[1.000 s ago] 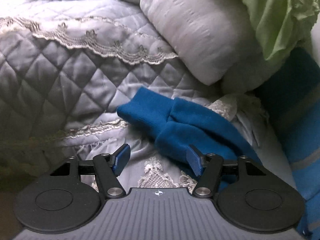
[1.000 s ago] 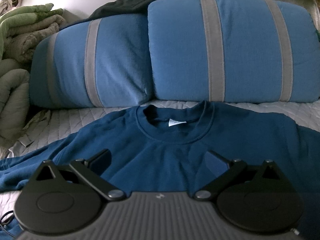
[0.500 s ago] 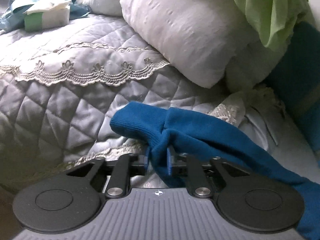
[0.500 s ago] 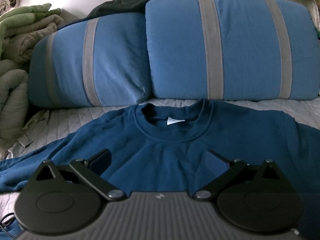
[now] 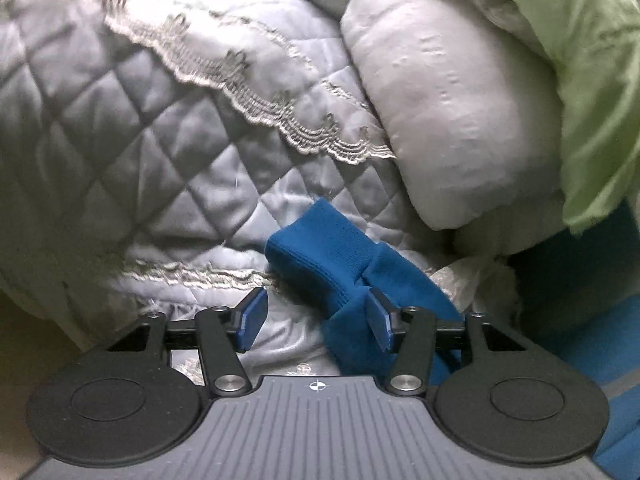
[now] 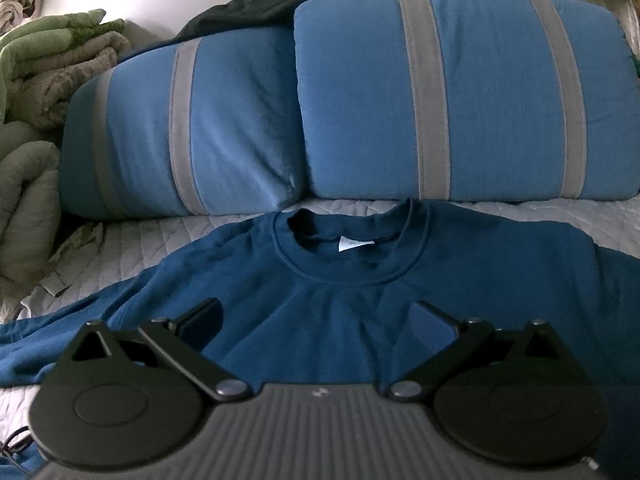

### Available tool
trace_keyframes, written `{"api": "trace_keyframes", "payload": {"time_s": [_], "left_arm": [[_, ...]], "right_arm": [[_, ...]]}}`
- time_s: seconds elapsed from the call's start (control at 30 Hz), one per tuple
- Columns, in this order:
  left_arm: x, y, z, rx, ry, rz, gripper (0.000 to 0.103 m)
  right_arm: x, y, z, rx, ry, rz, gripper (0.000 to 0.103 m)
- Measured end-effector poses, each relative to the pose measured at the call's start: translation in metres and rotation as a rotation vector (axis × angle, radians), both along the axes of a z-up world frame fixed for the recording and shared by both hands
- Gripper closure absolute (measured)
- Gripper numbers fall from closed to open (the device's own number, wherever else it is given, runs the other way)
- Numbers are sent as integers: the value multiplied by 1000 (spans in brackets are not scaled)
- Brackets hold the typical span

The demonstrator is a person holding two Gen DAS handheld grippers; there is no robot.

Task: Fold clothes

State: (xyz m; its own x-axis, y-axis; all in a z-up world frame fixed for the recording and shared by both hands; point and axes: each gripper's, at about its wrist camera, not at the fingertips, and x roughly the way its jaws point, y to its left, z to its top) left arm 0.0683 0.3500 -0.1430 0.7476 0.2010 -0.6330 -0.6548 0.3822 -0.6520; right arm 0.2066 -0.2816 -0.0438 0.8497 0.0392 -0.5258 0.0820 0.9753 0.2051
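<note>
A dark blue sweatshirt (image 6: 332, 304) lies flat, front up, on the bed, its collar and white label toward the pillows. My right gripper (image 6: 316, 320) is open and empty, hovering over the chest. One sleeve runs off to the left. In the left wrist view the sleeve's cuff (image 5: 320, 248) lies on the quilt. My left gripper (image 5: 316, 316) is open; the sleeve fabric lies between the jaws against the right fingertip (image 5: 378, 320), not pinched.
Two blue pillows with grey stripes (image 6: 460, 96) stand behind the sweatshirt. Folded green and beige blankets (image 6: 44, 72) pile at the left. A white pillow (image 5: 452, 120) and a green cloth (image 5: 592, 80) lie beyond the cuff on the grey quilted cover (image 5: 120, 152).
My left gripper shut on the sleeve half a second ago, then opened and let it go; the cuff has shifted on the quilt. The right gripper has barely moved.
</note>
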Motion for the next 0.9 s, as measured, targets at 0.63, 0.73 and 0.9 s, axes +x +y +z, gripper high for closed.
{"api": "trace_keyframes", "payload": {"time_s": [0.63, 0.73, 0.9], "left_arm": [[11, -3, 48, 145, -69, 1, 94], [20, -24, 80, 301, -40, -79, 95], [34, -58, 116, 448, -35, -176, 95]], "right_arm": [[1, 4, -4, -34, 18, 5, 0], [1, 6, -5, -53, 28, 5, 0], [1, 7, -5, -68, 35, 8, 0]]}}
